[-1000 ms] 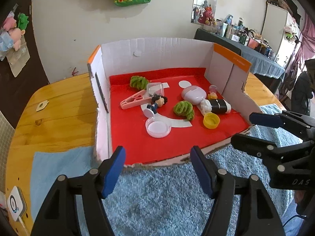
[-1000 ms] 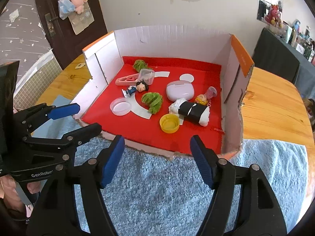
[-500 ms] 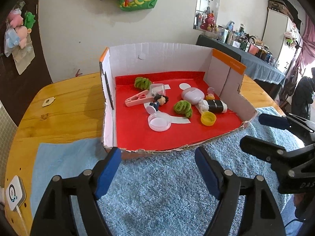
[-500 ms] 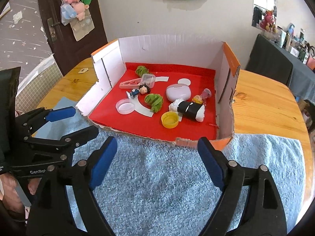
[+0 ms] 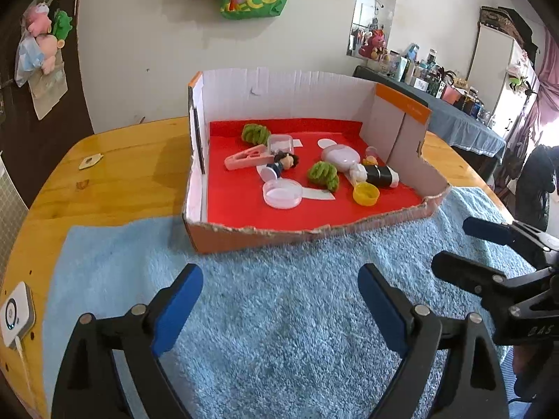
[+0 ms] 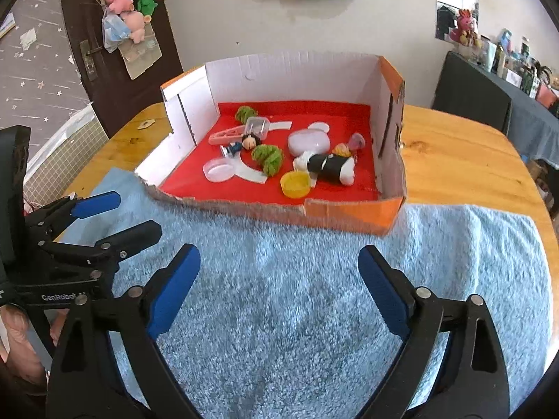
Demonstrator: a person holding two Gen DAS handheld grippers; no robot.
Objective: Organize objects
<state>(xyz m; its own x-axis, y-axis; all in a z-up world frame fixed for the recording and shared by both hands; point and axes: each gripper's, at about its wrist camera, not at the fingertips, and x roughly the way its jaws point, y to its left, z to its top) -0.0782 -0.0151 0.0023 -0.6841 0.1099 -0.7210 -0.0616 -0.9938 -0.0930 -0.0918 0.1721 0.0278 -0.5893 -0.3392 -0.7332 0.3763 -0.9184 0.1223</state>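
A cardboard box (image 5: 223,235) (image 6: 349,214) with a red floor stands on the table. In it lie a yellow cap (image 5: 365,194) (image 6: 295,184), a clear round lid (image 5: 282,193) (image 6: 218,170), two green fuzzy pieces (image 5: 323,174) (image 6: 268,156), a pink clip (image 5: 246,158), a small doll (image 5: 283,164) (image 6: 244,143), a pale pink case (image 5: 339,155) (image 6: 308,142) and a black-and-white roll toy (image 5: 377,174) (image 6: 330,167). My left gripper (image 5: 279,296) (image 6: 115,214) and right gripper (image 6: 279,279) (image 5: 464,241) are open and empty, above the blue towel, short of the box.
A blue towel (image 5: 279,314) (image 6: 297,296) covers the near table. Bare wooden table (image 5: 122,174) (image 6: 454,160) lies on both sides of the box. A small white device (image 5: 15,310) sits at the left edge. A dark cluttered table (image 5: 454,111) stands behind.
Both grippers have drawn back from the box toward the near edge; the box now looks farther off and more towel shows. Nothing in the box has moved.
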